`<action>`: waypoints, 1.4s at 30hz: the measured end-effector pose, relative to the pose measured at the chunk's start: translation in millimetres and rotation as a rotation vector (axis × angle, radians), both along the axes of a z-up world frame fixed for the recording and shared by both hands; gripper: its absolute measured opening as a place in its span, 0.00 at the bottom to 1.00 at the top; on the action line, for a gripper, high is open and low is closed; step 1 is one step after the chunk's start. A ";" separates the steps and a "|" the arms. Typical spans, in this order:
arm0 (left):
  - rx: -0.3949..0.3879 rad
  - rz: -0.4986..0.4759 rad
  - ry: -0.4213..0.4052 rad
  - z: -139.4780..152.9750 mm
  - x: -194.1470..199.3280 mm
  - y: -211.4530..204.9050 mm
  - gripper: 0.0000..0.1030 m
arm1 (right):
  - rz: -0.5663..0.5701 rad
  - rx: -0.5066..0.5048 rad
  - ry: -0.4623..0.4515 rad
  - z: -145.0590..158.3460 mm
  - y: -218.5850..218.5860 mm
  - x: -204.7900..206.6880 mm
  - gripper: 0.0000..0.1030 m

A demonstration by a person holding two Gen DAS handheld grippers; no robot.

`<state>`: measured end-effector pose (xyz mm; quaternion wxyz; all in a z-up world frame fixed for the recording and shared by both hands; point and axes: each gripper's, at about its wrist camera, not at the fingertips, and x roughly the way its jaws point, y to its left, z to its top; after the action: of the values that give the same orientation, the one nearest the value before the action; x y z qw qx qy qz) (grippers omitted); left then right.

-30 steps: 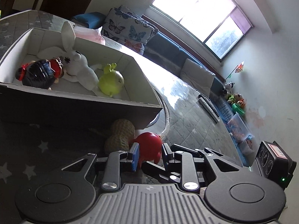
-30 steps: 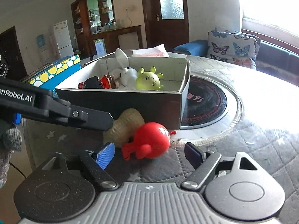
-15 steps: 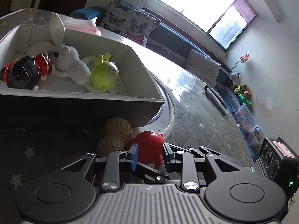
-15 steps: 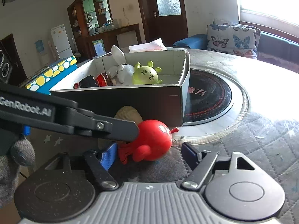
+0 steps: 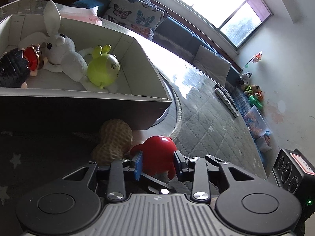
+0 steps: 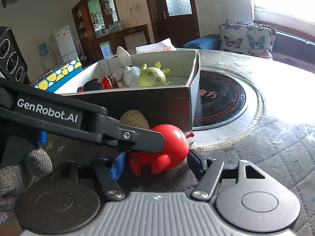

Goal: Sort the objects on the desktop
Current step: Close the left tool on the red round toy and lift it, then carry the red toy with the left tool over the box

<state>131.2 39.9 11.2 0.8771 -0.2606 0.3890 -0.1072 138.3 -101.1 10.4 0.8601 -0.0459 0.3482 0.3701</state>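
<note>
A red round toy lies on the table mat in front of a cardboard box. My left gripper has its jaws closed against both sides of the red toy. A peanut-shaped toy lies just left of it, against the box wall. In the right wrist view the red toy sits between the open fingers of my right gripper, with the left gripper's finger lying across it. The box holds a white rabbit, a green toy and a black-and-red doll.
A round black hotplate is set into the table to the right of the box. Remote controls lie farther along the table. A butterfly cushion and sofa stand behind. A blue and yellow box is at the left.
My left gripper has moved forward around the red toy and closed on it. My right gripper has come closer, its open fingers now flanking the same toy.
</note>
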 end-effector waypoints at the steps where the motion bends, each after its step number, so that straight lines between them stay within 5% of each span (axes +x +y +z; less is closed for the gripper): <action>1: -0.002 -0.003 0.001 -0.2 0.3 -0.6 0.35 | -0.003 -0.001 -0.001 0.1 -1.0 -0.3 0.65; 12: -0.030 -0.035 -0.026 2.7 -15.2 -2.7 0.35 | -0.016 -0.033 -0.043 6.7 -8.0 -16.8 0.62; 29: -0.034 0.088 -0.222 65.7 -37.7 45.1 0.35 | 0.106 -0.021 -0.262 74.6 43.1 -17.0 0.62; 42: -0.042 0.222 -0.187 58.3 -0.5 110.2 0.34 | 0.208 -0.021 -0.197 77.6 117.1 41.4 0.62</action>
<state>130.6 150.1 69.5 0.9103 -0.3093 0.2719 -0.0416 179.8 15.9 88.0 0.8467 -0.1267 0.2590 0.4472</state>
